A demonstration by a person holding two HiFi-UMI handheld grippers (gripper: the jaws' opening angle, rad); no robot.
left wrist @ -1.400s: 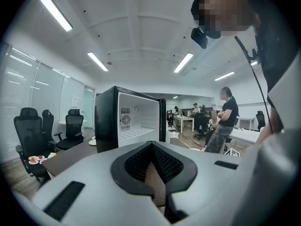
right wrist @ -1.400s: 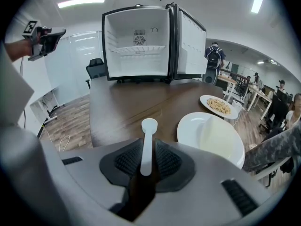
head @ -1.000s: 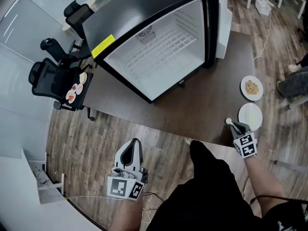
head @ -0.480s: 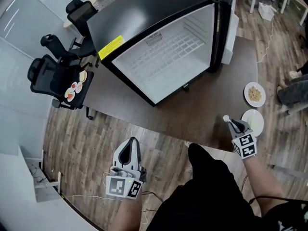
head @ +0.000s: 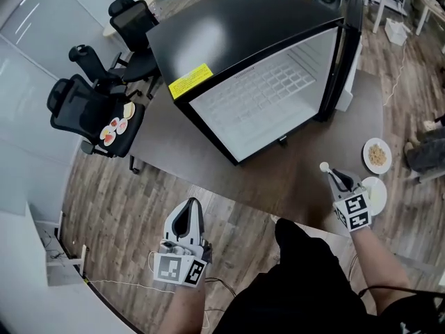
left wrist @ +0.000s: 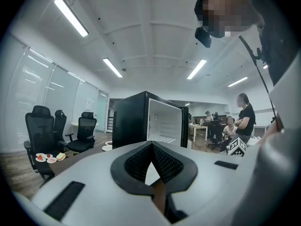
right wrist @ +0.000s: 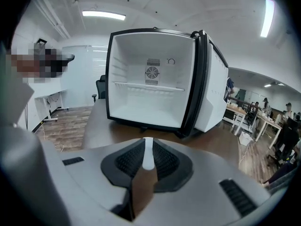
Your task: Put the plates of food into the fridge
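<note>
Head view: we find the black fridge (head: 229, 33) standing open, white inside, at 12 o'clock on the dark table (head: 208, 155). A white plate (head: 377, 156) of pale brown food lies at its 4 o'clock. Near that plate the right gripper (head: 332, 175) is clamped on a slim white object (right wrist: 147, 154) that we cannot identify; the left gripper (head: 191, 211), at 7 o'clock, has its jaws together on nothing.

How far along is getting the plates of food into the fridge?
Nothing is done: the open black fridge is empty. In hand: the right gripper is shut on a narrow white object I cannot identify. Remaining: the round white plate of food on the brown table and the small plates on the black office chair.
</note>
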